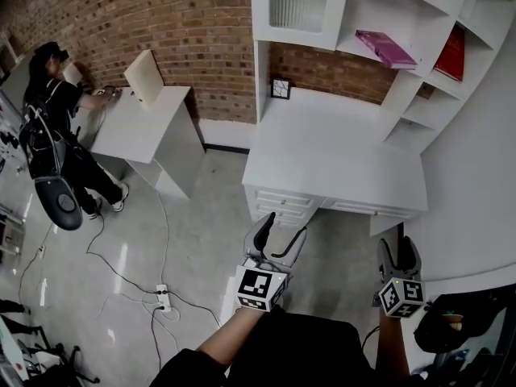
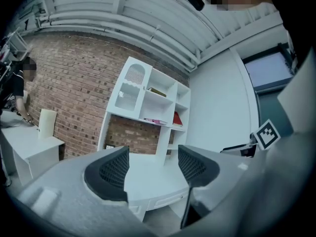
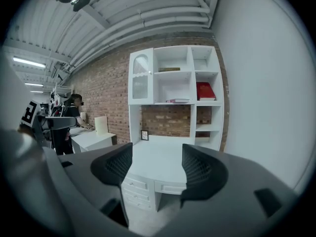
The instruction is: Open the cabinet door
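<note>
White desk (image 1: pixel 322 156) under shelves (image 1: pixel 351 43)
A small frame (image 1: pixel 280 88) is stood at its back edge; a pink book (image 1: pixel 385 48) is laid on one shelf, a red book (image 1: pixel 452 55) on another.

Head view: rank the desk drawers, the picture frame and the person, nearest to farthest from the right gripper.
1. Desk drawers, just ahead and left of the right gripper.
2. Picture frame, at the back of the desktop.
3. Person, far left.
</note>
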`<action>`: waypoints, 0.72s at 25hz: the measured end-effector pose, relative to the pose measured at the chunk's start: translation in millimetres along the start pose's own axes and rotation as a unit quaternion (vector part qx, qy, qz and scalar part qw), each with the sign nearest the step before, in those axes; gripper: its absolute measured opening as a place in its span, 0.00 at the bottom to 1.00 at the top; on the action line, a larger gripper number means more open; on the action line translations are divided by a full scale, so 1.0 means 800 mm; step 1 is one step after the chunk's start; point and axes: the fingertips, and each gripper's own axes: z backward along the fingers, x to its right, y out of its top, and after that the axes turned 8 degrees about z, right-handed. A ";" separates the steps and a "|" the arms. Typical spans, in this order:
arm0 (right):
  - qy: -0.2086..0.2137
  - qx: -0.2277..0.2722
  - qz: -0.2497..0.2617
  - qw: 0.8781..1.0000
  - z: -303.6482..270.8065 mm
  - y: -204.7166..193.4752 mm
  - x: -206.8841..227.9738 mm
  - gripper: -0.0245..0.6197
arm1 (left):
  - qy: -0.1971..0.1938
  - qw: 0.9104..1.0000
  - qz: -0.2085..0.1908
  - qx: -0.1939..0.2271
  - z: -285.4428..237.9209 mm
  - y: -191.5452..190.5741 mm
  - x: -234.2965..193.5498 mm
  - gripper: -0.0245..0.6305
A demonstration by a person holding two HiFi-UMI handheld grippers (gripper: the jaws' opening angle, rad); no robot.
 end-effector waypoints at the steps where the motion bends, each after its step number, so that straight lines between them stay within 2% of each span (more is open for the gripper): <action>1: 0.003 0.004 0.000 1.000 -0.008 0.003 -0.005 0.50 | -0.001 1.000 -0.001 -0.001 -0.003 0.001 -0.008 0.49; 11: 0.027 -0.017 0.026 0.999 -0.056 -0.005 -0.036 0.50 | 0.018 1.000 0.017 -0.013 -0.021 -0.022 -0.058 0.49; 14: 0.035 -0.008 0.052 0.998 -0.074 0.004 -0.042 0.50 | 0.030 0.999 0.015 -0.017 -0.026 -0.024 -0.068 0.49; 18: 0.055 0.006 0.048 0.997 -0.107 0.007 -0.045 0.50 | 0.039 0.999 0.000 -0.017 -0.043 -0.025 -0.076 0.49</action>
